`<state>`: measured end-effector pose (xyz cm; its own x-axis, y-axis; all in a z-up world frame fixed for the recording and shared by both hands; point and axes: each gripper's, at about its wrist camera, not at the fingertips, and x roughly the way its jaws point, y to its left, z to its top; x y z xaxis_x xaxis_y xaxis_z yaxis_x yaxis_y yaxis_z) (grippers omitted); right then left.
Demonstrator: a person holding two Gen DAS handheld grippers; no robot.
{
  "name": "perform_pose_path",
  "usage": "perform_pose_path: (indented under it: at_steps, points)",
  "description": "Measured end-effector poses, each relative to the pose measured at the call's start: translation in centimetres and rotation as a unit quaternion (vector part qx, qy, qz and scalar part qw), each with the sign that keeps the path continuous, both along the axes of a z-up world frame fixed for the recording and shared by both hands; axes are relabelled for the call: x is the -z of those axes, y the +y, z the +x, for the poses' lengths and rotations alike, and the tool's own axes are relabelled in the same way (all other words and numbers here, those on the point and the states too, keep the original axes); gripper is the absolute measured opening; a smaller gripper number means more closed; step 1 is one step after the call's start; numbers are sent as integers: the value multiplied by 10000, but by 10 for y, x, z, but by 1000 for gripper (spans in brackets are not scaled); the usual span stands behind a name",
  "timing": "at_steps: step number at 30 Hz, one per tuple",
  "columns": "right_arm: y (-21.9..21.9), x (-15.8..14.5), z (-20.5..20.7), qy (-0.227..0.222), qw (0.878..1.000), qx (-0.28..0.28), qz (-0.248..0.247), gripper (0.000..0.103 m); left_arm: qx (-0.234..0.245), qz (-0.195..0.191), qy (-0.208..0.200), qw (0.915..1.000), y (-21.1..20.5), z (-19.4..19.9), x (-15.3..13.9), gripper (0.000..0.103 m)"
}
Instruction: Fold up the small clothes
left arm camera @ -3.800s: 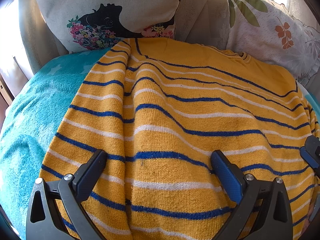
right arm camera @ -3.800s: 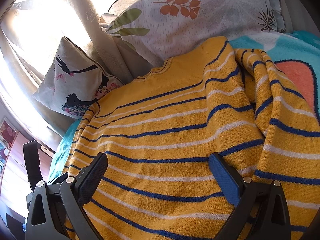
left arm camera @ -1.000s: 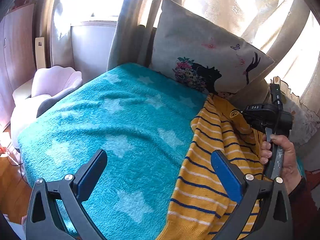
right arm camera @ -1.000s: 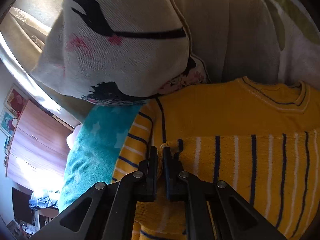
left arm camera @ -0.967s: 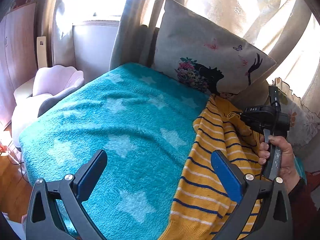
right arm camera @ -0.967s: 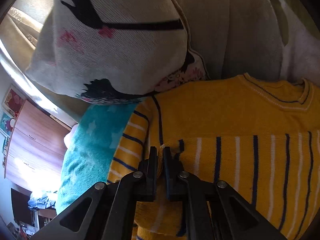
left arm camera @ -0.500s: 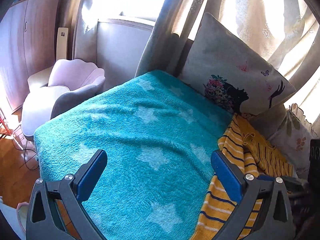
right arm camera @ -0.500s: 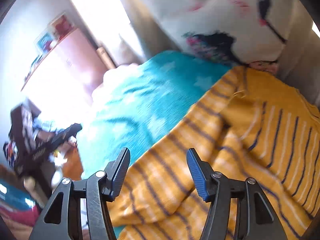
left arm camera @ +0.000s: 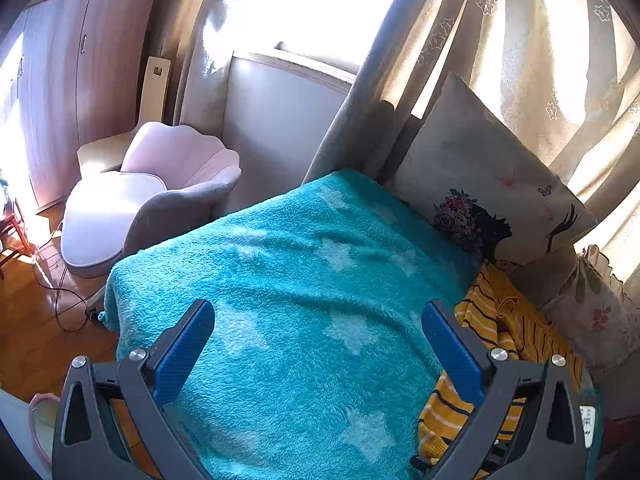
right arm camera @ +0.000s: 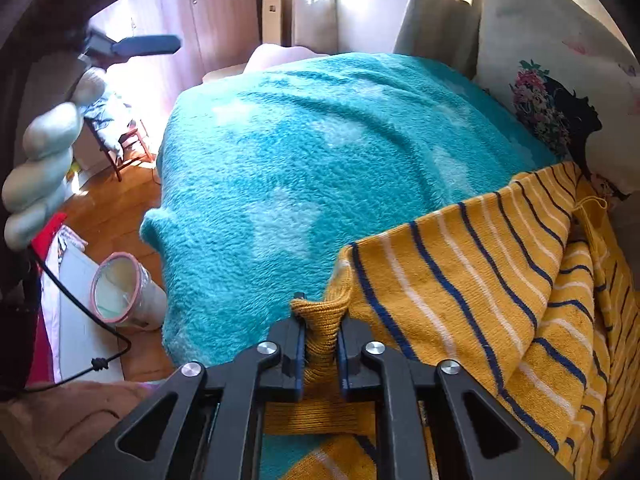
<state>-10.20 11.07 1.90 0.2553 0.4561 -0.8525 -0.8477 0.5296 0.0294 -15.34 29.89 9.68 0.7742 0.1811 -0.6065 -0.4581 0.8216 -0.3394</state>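
A: What was the sweater [right arm camera: 472, 280] like, and where did it lie?
B: A knitted yellow thing with navy and white stripes, rumpled into folds on the fluffy teal star-patterned blanket [right arm camera: 320, 152], just beside the printed pillow [right arm camera: 560, 80] leaning on the curtain.
A: And the right gripper [right arm camera: 321, 346]?
B: Its jaws had just been closing; they pinched a bunched ribbed edge of the sweater, nearly together, the knit squeezed between the blue pads.
A: The left gripper [left arm camera: 318, 350]?
B: Spread wide above the blanket, holding nothing, with the sweater beyond its right finger.
A: Any change from earlier?
B: Half a second before, the right jaws stood apart over the striped cloth. Earlier still the sweater lay spread flat; now it was gathered toward the pillow. A pink armchair [left arm camera: 152, 196] stood past the bed's far corner.
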Motion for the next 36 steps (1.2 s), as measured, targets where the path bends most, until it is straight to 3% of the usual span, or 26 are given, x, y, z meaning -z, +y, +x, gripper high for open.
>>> perform_pose_path:
  at_steps: [2, 5, 11, 14, 16, 19, 22, 28, 33, 36]
  points:
    - [-1, -13, 17, 179, 9990, 206, 351, 11, -46, -18, -82, 10000, 4, -5, -4, 103]
    - [8, -51, 33, 73, 9963, 440, 741, 11, -122, 35, -179, 9998, 8, -12, -11, 103]
    - [33, -175, 51, -382, 9801, 219, 1936, 11, -149, 156, -288, 9994, 6, -19, -27, 103]
    - [15, -216, 74, -386, 9710, 413, 2322, 11, -4, 215, -313, 9993, -1, -19, -31, 103]
    - [-13, -225, 96, -427, 9671, 777, 2382, 11, 115, 282, -305, 9991, -8, -15, -31, 103]
    - [-78, -217, 132, -442, 9580, 1665, 2293, 11, 313, 330, -266, 9986, -18, -5, -28, 103]
    - [-163, -195, 162, -401, 9382, 2695, 2134, 11, 512, 324, -180, 9980, -30, 9, -23, 103]
    - [-328, -126, 190, -80, 8670, 4663, 1754, 11, 922, 218, 55, 9955, -61, 41, -8, 103]
    - [-402, -53, 203, 226, 8098, 5786, 944, 17, 1462, 103, 392, 9884, -99, 67, 9, 103]
    - [-413, -46, 184, 280, 8055, 5781, 1274, 28, 1788, 41, 651, 9817, -121, 77, 22, 103]
